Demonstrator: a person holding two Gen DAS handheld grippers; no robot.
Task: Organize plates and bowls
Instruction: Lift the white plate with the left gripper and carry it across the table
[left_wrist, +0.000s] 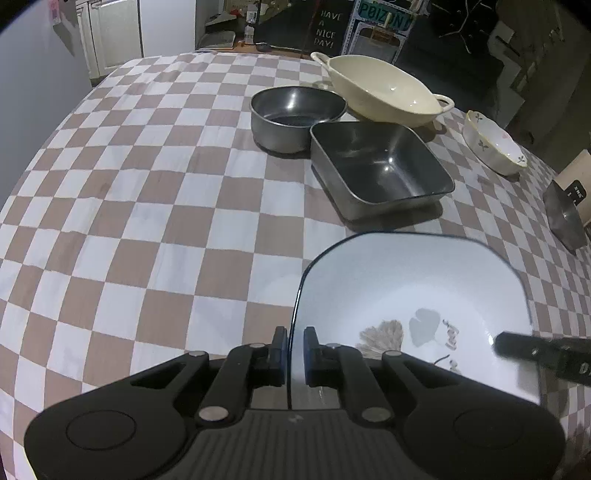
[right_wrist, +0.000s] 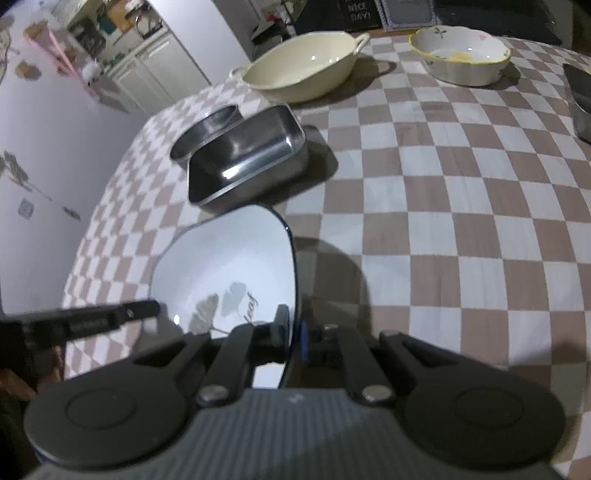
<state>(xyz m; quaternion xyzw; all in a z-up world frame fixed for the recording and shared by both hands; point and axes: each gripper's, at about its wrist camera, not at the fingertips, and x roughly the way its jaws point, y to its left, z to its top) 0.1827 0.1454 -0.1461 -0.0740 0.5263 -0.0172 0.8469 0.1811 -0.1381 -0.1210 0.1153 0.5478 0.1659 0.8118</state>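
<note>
The left claw (left_wrist: 294, 345) is pinched tight on the rim of the white plate (left_wrist: 413, 295), at the plate's 9 o'clock edge; the right claw (right_wrist: 294, 334) is pinched tight on the rim at the far side, at the plate's 3 o'clock edge; so two claws hold one plate, and it sits at 6 o'clock in each view, close to the camera, above the checked cloth (left_wrist: 147, 184); I cannot tell if the plate touches the cloth or hangs just over it; past the plate, at 12 o'clock, sits the square metal tin (left_wrist: 380, 166), near the plate's far edge; behind it is the round metal pan (left_wrist: 291, 114), touching the tin; behind that is the cream dish (left_wrist: 388, 88) with two handles; the flower bowl (left_wrist: 491, 144) sits off at 2 o'clock, apart from the rest; what could go wrong: each claw grips only a thin bit of rim, so the plate could slip and drop if one claw pulls or tips more than the other; the plate could also bump the tin if it goes forward too low; the left view shows the inside of the round pan; the right view shows a big shadow under the plate, something yellow in the flower bowl, and cupboards (right_wrist: 147, 62) far off.
</note>
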